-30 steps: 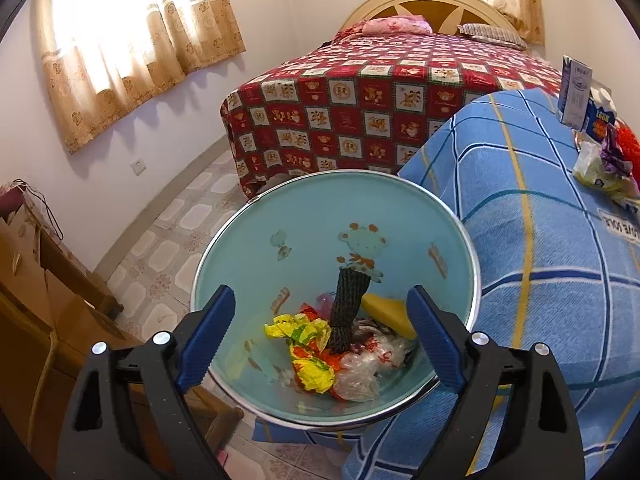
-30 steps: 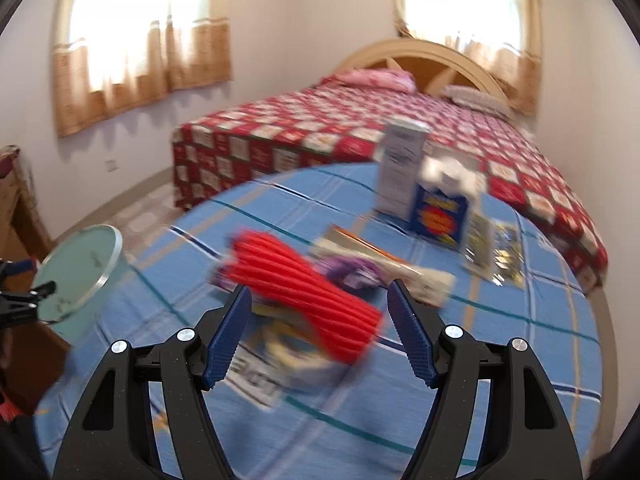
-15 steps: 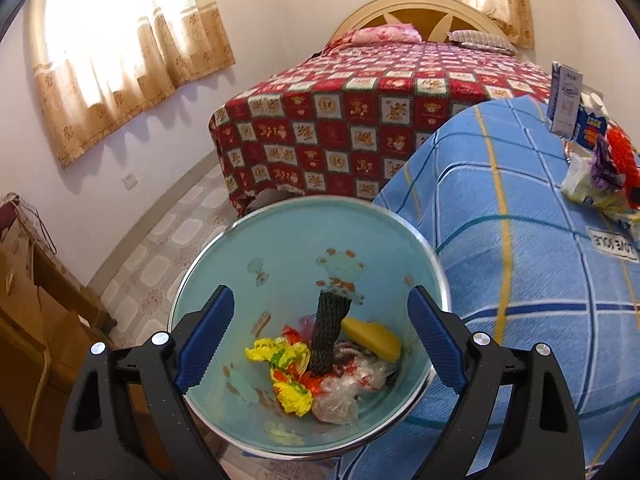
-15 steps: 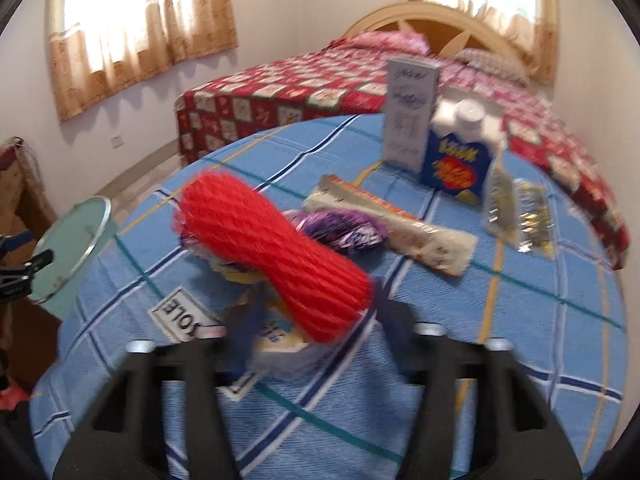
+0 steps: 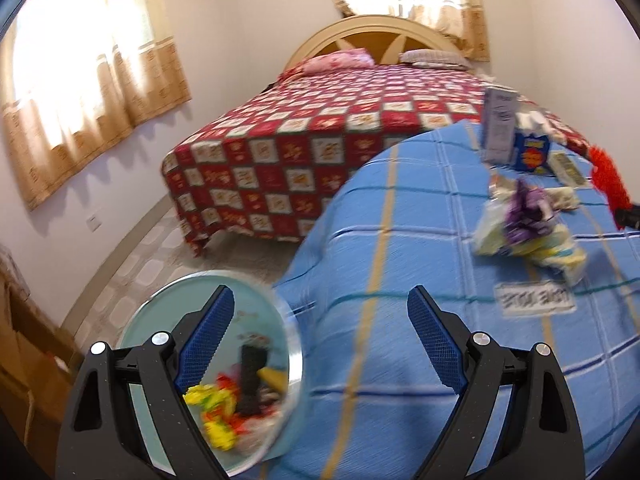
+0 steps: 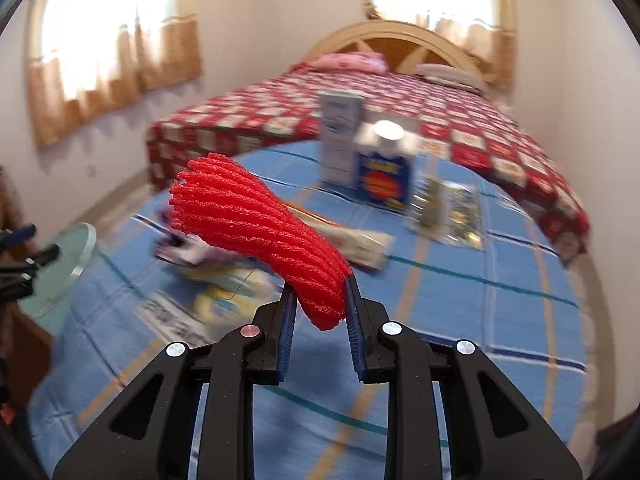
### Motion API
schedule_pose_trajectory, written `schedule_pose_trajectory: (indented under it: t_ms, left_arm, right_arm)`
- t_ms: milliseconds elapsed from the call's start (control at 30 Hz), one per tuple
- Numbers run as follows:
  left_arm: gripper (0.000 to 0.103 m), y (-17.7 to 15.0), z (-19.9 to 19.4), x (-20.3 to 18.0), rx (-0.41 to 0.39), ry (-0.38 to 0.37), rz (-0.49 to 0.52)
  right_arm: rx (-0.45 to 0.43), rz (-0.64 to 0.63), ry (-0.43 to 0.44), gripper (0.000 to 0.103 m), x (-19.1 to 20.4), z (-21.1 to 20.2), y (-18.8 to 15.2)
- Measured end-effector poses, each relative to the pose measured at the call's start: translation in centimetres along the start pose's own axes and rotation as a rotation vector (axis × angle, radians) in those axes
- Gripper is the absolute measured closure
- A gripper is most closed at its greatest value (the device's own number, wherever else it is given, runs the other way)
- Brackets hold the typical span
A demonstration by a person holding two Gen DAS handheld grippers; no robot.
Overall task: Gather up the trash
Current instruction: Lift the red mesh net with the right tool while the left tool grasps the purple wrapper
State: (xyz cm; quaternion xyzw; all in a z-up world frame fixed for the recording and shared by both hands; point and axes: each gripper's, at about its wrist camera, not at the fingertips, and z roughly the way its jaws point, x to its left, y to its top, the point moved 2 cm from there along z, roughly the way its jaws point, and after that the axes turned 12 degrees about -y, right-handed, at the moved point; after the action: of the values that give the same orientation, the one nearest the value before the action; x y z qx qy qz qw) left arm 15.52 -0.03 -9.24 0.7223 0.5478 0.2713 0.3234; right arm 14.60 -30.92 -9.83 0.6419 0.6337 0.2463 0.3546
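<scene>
My right gripper (image 6: 318, 304) is shut on a red foam net sleeve (image 6: 256, 228) and holds it above the blue checked table (image 6: 460, 304). The sleeve also shows at the right edge of the left wrist view (image 5: 610, 184). My left gripper (image 5: 320, 340) is open and empty, over the table's left edge beside the pale blue trash bin (image 5: 160, 316), which holds several wrappers (image 5: 224, 408). More trash lies on the table: a purple and yellow wrapper pile (image 5: 528, 224), a long wrapper (image 6: 360, 240), a white carton (image 6: 340, 140) and a blue carton (image 6: 384, 176).
A bed with a red checked cover (image 5: 320, 140) stands behind the table. A wooden cabinet (image 5: 20, 360) is at the left by the bin. Curtained windows (image 5: 80, 72) line the walls. A printed label (image 5: 536, 300) lies on the tablecloth.
My right gripper closed on the red net sleeve and lifted it off the pile. My left gripper swung right, from over the bin toward the table.
</scene>
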Motion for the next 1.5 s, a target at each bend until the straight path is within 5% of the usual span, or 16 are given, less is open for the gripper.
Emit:
schedule_pose_trajectory:
  t_ms: [333,533,633,700,800,1133,1500]
  left_arm:
    - [0.016,4.1,3.5,-8.9,-0.032,-0.092,0.075]
    - [0.017,5.5,5.6,-11.7,-0.012,-0.115,0.097]
    - [0.042,5.7,6.9,-12.4,0.018,-0.153,0.110]
    - [0.084,5.5,8.0,-12.7,0.077,-0.232,0.091]
    - [0.090,5.3,7.9,-12.6,0.075,-0.237,0.092]
    - [0.091,5.8,1.9,-9.7,-0.027,-0.240,0.106]
    - [0.091,3.1,-2.1,-3.3,-0.058,-0.142,0.076]
  right_arm:
    - [0.052,0.075,-0.117,0.078,-6.2,1.7,-2.4]
    - [0.066,0.108,-0.113,0.078,-8.0,2.1,-3.2]
    - [0.065,0.121,-0.091,0.078,-8.3,1.9,-3.5]
    - [0.056,0.127,-0.073,0.078,-8.2,1.6,-3.6]
    - [0.038,0.123,-0.051,0.078,-7.5,1.0,-3.3]
    - [-0.008,0.076,0.012,0.078,-3.7,-0.4,-1.4]
    - [-0.022,-0.013,0.079,0.078,2.5,-0.5,0.4]
